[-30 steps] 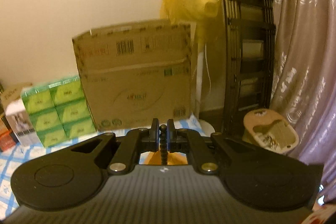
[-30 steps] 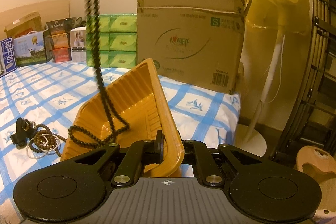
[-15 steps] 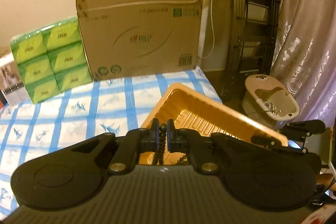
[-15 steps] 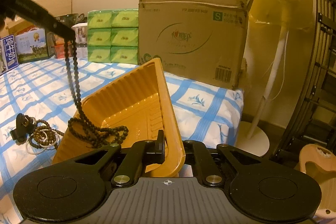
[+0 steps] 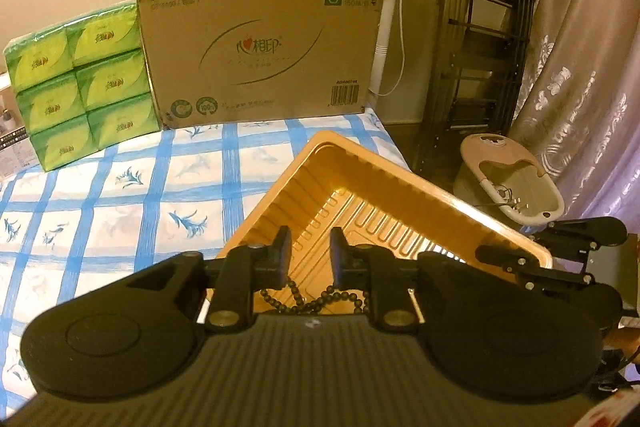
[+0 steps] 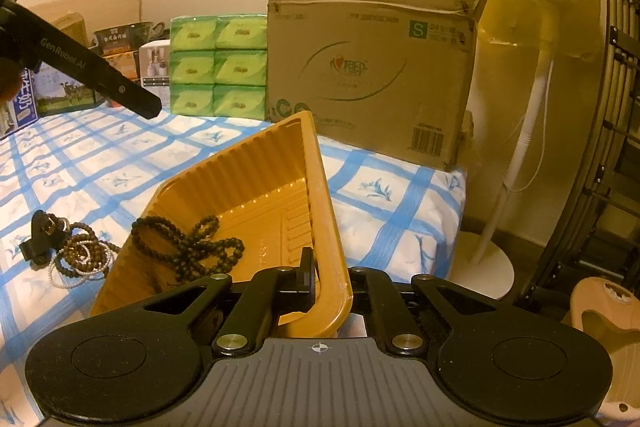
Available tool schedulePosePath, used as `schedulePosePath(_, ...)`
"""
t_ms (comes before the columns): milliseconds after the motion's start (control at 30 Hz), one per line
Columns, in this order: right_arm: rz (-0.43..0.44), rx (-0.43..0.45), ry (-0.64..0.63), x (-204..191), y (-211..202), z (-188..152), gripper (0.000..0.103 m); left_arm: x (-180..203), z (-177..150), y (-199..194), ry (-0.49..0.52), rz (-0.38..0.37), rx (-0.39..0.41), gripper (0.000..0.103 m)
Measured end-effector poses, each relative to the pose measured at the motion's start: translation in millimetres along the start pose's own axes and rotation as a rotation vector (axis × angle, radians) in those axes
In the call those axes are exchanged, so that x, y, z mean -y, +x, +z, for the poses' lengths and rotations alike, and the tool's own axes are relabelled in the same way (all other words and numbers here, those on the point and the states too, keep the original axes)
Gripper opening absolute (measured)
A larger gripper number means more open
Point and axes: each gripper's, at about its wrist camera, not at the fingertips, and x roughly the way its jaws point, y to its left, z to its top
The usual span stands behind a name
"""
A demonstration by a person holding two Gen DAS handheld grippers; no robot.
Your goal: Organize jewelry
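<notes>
An orange plastic tray (image 6: 248,171) sits on the blue-checked cloth, tilted up at its near corner. My right gripper (image 6: 330,281) is shut on the tray's near rim. A dark bead necklace (image 6: 188,243) lies loose inside the tray; part of it shows in the left wrist view (image 5: 316,301). My left gripper (image 5: 310,253) is open and empty above the tray (image 5: 400,199); it also shows at the upper left of the right wrist view (image 6: 154,107). More bead bracelets with a black clip (image 6: 68,251) lie on the cloth left of the tray.
A big cardboard box (image 6: 372,47) and green tissue packs (image 6: 218,67) stand at the back of the table. Small boxes (image 6: 52,95) stand at the far left. A fan stand (image 6: 492,263), a black rack (image 5: 488,27) and a beige tub (image 5: 512,183) are beyond the table's right edge.
My left gripper came down over the tray and opened. The necklace that hung from it now lies in the tray. My right gripper kept its hold on the rim.
</notes>
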Motion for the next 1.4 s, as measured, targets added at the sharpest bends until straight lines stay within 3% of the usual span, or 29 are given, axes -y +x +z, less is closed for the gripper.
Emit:
schedulePosePath(233,0.013,0.014,-0.033,0,1,3,0.005,-27,-29,-27,-0.092,0.078,0.023,0.024)
schedulePosePath(500,0.021,0.024,-0.068,2,3,6,0.005,-78,-99,-81,-0.265,0.305,0.038,0.030)
schedulePosePath(667,0.024,0.028,-0.079,3,3,6,0.005,-99,-144,-106,-0.300,0.432,0.030,0.033)
schedulePosePath(867,0.020,0.028,-0.090,3,4,8,0.005,-102,-182,-103,-0.336,0.446,0.000,0.033)
schedulePosePath(1100,0.014,0.021,-0.103,1,5,8,0.005,-73,-197,-69,-0.216,0.388,-0.027,0.034)
schedulePosePath(1400,0.005,0.017,-0.107,2,7,9,0.005,-31,-204,-19,0.175,0.499,-0.134,0.035)
